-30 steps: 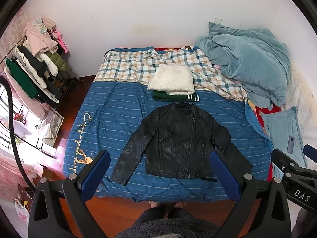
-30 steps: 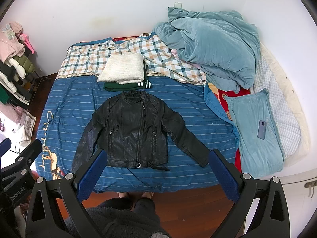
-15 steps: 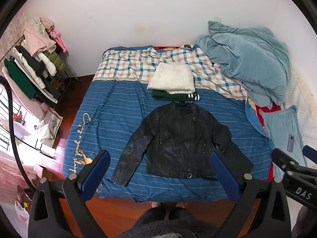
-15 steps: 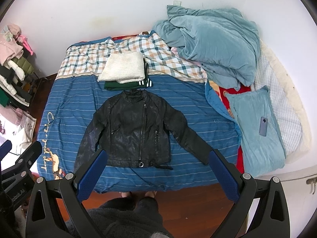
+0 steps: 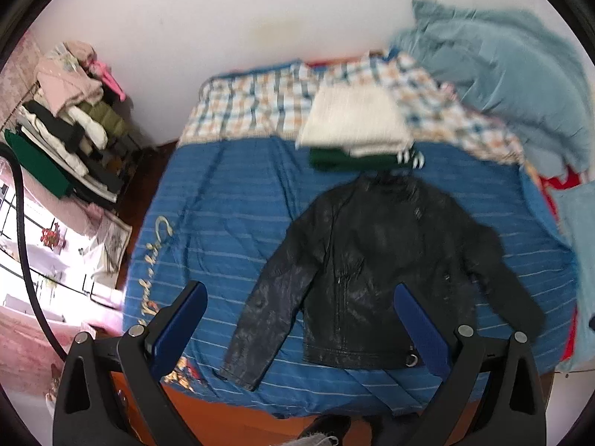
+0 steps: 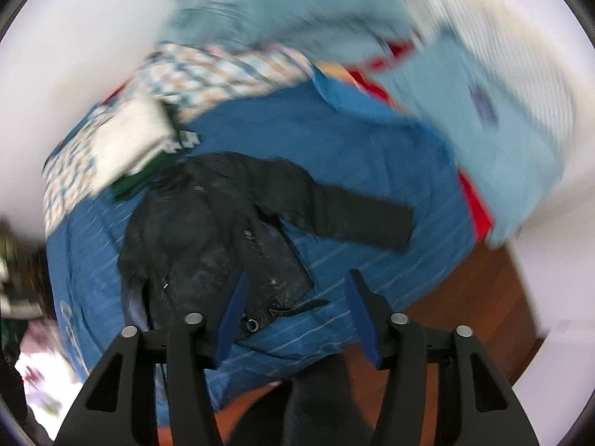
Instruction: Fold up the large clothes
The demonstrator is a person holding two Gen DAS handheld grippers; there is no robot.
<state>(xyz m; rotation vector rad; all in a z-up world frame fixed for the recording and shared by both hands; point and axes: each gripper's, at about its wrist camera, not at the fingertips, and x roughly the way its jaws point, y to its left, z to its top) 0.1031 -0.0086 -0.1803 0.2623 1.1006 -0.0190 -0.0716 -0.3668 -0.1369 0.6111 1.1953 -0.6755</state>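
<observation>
Jacket (image 5: 375, 275) flat on bed (image 5: 223, 230): looks heavy, stiff, slick; grab sleeve cuffs at 7 and 4 o'clock. Left gripper (image 5: 297, 319) released, empty; right gripper (image 6: 295, 308) closing on nothing.

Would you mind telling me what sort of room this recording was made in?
Most likely a bedroom: a bed under a blue striped cover, a rumpled pale blue duvet, and a rack piled with clothes by the wall.

Jacket (image 5: 375, 271) spread flat on the bed (image 5: 223, 230), near its front edge. Behind the collar, a stack of folded clothes (image 5: 357, 130). Heaped duvet (image 5: 498, 67) at back right, pillow (image 6: 494, 141) along the right side. Left of the bed, a loaded clothes rack (image 5: 67, 130).
</observation>
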